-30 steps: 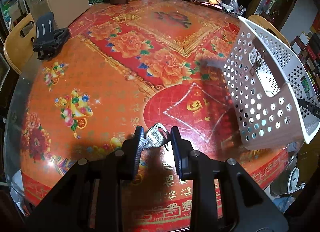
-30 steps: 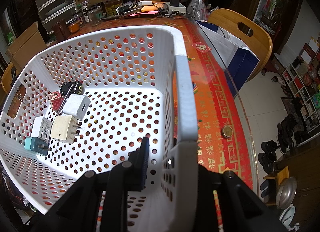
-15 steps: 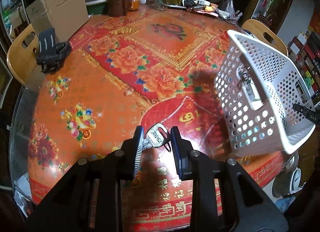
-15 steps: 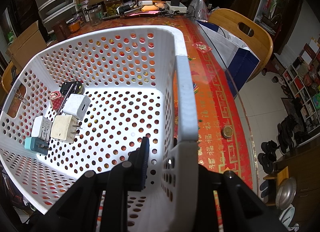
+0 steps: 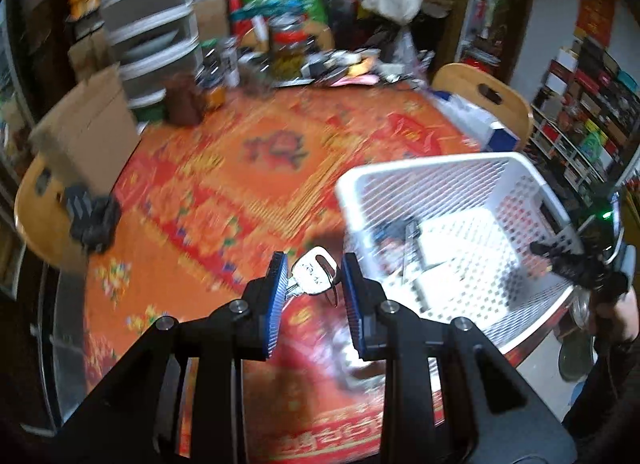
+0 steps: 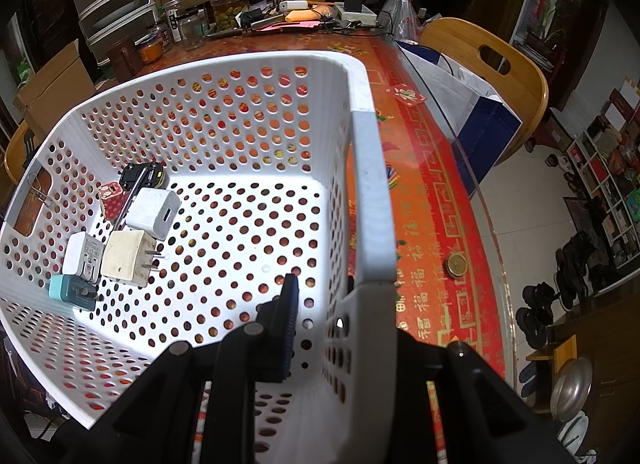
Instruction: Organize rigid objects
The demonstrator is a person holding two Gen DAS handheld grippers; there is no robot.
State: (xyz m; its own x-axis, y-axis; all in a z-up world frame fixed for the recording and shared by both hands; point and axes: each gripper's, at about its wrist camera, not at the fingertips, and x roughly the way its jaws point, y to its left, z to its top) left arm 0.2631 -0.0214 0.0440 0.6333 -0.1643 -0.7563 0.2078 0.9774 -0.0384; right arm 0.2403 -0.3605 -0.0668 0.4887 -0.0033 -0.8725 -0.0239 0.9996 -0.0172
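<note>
My left gripper (image 5: 314, 278) is shut on a silver key (image 5: 314, 276) and holds it above the red table, just left of the white perforated basket (image 5: 440, 172). My right gripper (image 6: 320, 304) is shut on the basket's right wall (image 6: 374, 200), one finger inside and one hidden outside. It also shows at the basket's far side in the left wrist view (image 5: 576, 264). Inside the basket lie several chargers (image 6: 128, 260), a white plug (image 6: 154, 214), a red spotted block (image 6: 110, 196) and a black item (image 6: 142, 176).
A black object (image 5: 94, 220) lies at the table's left edge by a cardboard box (image 5: 86, 132). Jars and clutter (image 6: 228, 8) line the far side. A coin (image 6: 456, 265) sits near the right rim. Wooden chairs (image 6: 492, 64) stand around.
My left gripper has risen and swung right toward the basket with the key; its view is blurred by motion. The right gripper and basket have stayed still.
</note>
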